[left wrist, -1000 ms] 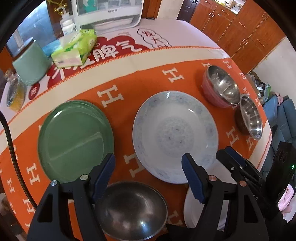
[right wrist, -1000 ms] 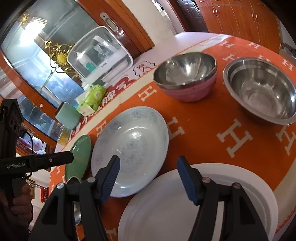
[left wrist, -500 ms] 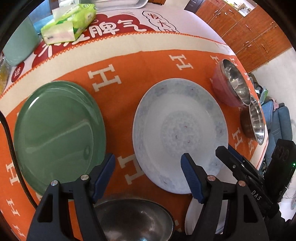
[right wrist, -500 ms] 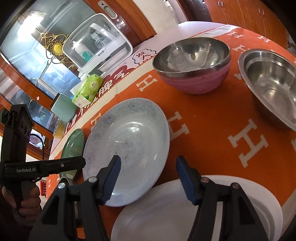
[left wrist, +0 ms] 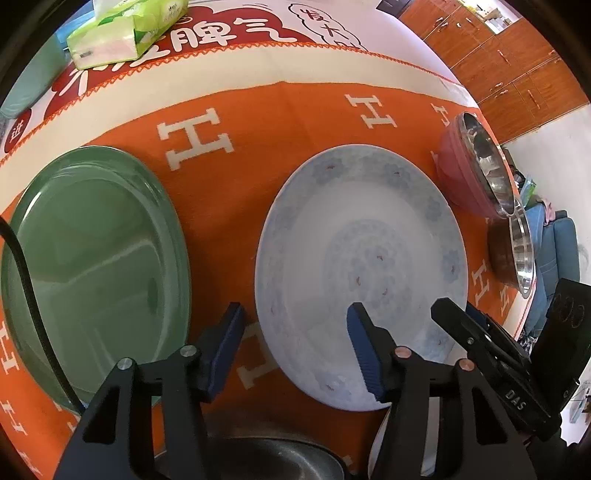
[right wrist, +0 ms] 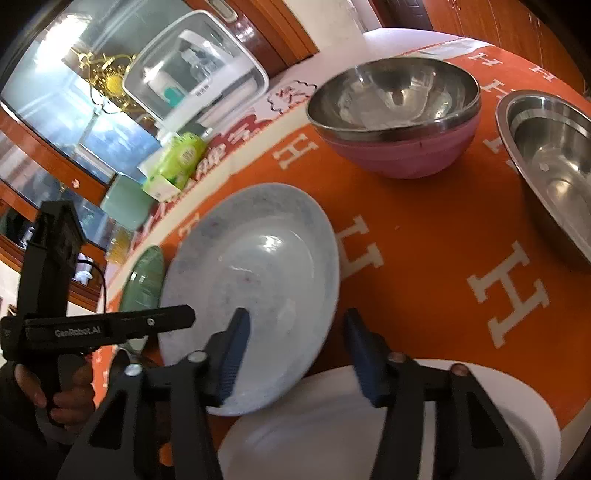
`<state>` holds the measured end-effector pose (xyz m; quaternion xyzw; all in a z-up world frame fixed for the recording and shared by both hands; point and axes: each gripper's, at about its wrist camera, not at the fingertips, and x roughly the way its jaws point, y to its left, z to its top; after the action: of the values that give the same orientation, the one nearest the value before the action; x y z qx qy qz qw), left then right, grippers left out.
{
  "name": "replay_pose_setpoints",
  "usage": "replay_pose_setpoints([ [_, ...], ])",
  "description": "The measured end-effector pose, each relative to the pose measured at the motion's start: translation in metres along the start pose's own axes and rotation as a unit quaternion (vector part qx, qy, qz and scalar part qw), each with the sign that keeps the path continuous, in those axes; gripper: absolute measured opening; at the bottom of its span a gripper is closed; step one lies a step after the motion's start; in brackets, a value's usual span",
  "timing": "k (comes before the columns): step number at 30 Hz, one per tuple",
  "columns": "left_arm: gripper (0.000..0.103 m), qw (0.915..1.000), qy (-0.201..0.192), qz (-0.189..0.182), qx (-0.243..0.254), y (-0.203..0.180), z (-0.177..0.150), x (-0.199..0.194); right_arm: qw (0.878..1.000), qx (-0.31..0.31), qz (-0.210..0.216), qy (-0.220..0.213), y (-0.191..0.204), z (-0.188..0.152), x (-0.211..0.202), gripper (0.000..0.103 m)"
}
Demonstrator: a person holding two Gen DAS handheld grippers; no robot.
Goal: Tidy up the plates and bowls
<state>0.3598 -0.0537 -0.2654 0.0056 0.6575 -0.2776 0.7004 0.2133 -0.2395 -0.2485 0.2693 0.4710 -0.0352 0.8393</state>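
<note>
**Both grippers closing in on the patterned plate**

The left gripper point(left wrist: 295, 347) and right gripper point(right wrist: 295, 349) are both wide open and empty, hovering at the near rim of the round pale-blue patterned ceramic plate point(left wrist: 360, 273). It lies flat, face up, in the middle of the orange cloth point(left wrist: 280, 122), between the green glass plate point(left wrist: 92, 266) and the pink steel-lined bowl point(right wrist: 399, 114); being round, it has no long axis. The pickup seems about to begin: next, one finger must slide under the rim.

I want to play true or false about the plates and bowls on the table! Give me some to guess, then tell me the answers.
1. The green plate lies left of the pale blue plate. True.
2. The left gripper holds a plate. False: it is open, holding nothing.
3. The pink bowl is metal inside. True.
4. The right gripper is shut. False: it is open.
5. The tissue pack sits on the green plate. False: it lies beyond it on the cloth.
</note>
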Motion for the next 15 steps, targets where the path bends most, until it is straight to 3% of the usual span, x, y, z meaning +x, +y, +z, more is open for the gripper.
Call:
replay_pose_setpoints([
  [4,0.049,1.0000,0.005,-0.001,-0.001,-0.0013,0.0015,0.0053,1.000,-0.010,-0.003,0.011,-0.0015,0.0023,0.0038,0.033],
  [15,0.037,1.0000,-0.008,-0.005,0.003,-0.0018,0.0051,0.0056,1.000,-0.017,0.009,0.019,-0.0036,0.0067,0.0069,0.030],
])
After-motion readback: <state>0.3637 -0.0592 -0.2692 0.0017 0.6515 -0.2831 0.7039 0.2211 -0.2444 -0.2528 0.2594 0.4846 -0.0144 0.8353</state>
